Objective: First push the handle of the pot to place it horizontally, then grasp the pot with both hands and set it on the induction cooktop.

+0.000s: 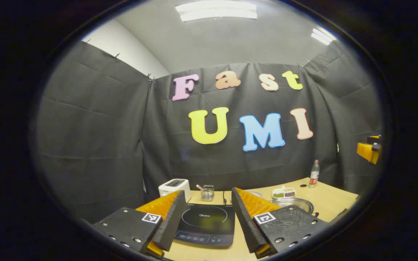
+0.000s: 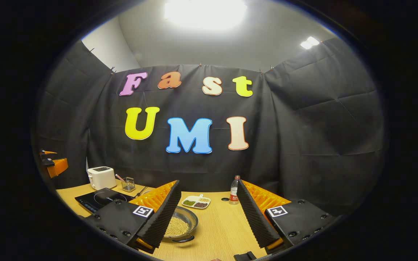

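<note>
A shallow metal pot (image 2: 185, 221) holding pale yellow grains stands on the wooden table (image 2: 223, 228), partly behind one finger of my right gripper (image 2: 208, 183). Its dark handle (image 2: 183, 239) lies at the near rim. That gripper is open and hovers above the table, with the pot at the left of its gap. My left gripper (image 1: 209, 194) is open too and hangs over the black induction cooktop (image 1: 205, 224), which lies between its fingers. The pot (image 1: 298, 203) is to the right of the cooktop, and from the other side the cooktop (image 2: 98, 199) is left of the pot.
At the back stand a white toaster (image 1: 174, 187), a small wire basket (image 1: 207, 193), a divided dish of beans (image 2: 196, 202) and a red-labelled bottle (image 2: 234, 190). Black cloth walls close the booth. A small black object (image 2: 245, 256) sits at the table's near edge.
</note>
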